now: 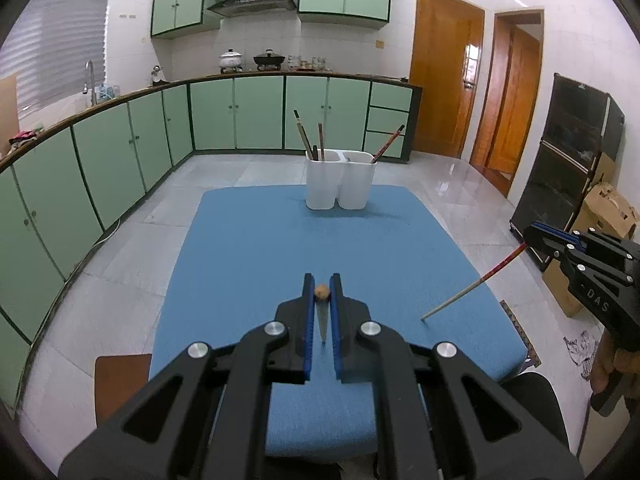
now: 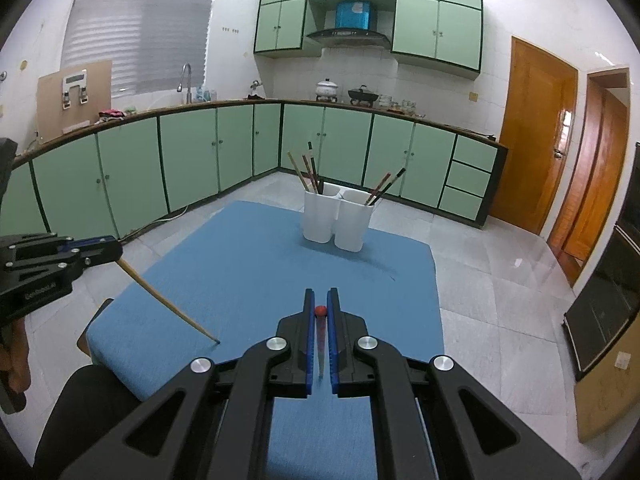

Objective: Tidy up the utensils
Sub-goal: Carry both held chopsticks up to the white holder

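Left fingers (image 1: 322,280) clamped on plain wooden chopstick (image 2: 168,300), tip slanting down onto blue counter (image 1: 256,240), right fingers (image 2: 320,294) pinching red-patterned chopstick (image 1: 476,283) (likewise tip down), white twin holder (image 1: 340,180) of upright chopsticks beyond, green kitchen cabinets (image 1: 256,116) behind.

Blue table cloth (image 1: 248,248), white holder (image 1: 340,184), red-topped chopstick (image 1: 476,282) (pale lower half), tan chopstick (image 2: 168,300)

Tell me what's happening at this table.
A person is sorting chopsticks into the white two-compartment holder at the far end of the blue table. The left gripper grips a plain wooden chopstick; the right gripper grips a red-ended chopstick. Both tips rest on the cloth.
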